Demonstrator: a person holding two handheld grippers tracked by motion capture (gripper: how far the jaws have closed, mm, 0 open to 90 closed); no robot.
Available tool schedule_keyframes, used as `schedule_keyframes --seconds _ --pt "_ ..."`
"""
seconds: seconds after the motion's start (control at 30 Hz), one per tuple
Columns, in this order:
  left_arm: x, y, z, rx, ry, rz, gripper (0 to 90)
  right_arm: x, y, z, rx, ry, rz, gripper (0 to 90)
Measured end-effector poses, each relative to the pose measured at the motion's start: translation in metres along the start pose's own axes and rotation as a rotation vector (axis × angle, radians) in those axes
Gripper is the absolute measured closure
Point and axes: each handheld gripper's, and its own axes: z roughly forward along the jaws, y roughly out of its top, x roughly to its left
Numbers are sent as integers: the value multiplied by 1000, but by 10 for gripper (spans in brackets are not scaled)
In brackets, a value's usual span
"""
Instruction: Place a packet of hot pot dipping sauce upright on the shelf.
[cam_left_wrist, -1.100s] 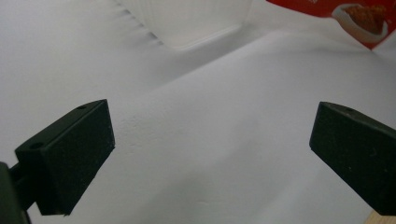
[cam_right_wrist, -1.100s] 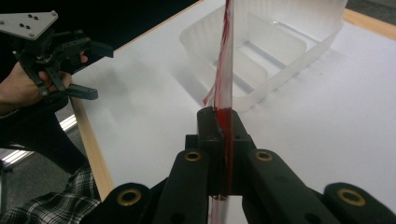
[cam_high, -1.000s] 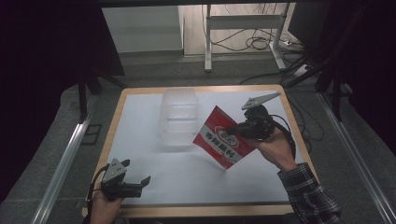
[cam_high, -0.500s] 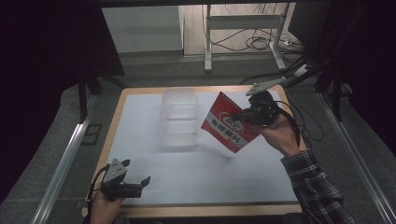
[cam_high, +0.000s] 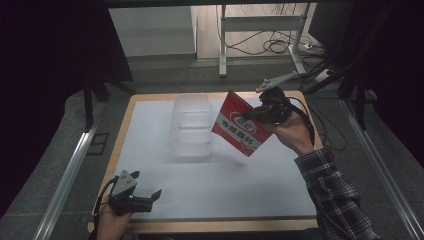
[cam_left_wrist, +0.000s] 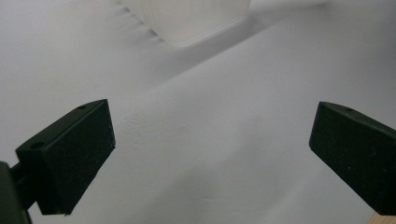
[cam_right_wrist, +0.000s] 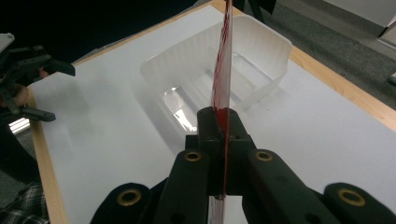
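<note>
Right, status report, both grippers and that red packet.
Right gripper shut on red packet, held in air beside clear tub. Left gripper open, near table's front edge. Nothing blocking the tub.

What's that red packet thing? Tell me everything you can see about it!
The red packet is a flat, thin pouch that looks like shiny plastic, red with a white label and print too small to read. The right gripper has its jaws shut on one edge and holds it tilted in the air, beside the clear plastic tub. Seen edge-on from the right gripper view, it is very slim. Nothing else touches it.
</note>
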Motion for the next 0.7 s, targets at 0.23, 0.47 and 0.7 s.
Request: schedule_keyframes --seconds 0.23,0.47,0.7 --pt "0 0 0 2 1 3 0 -10 15 9 -3 5 -5 883" --pt "0 0 0 2 2 3 0 -19 26 17 -11 20 -11 883" --pt "0 1 0 0 5 4 0 -25 40 28 -11 35 -21 883"
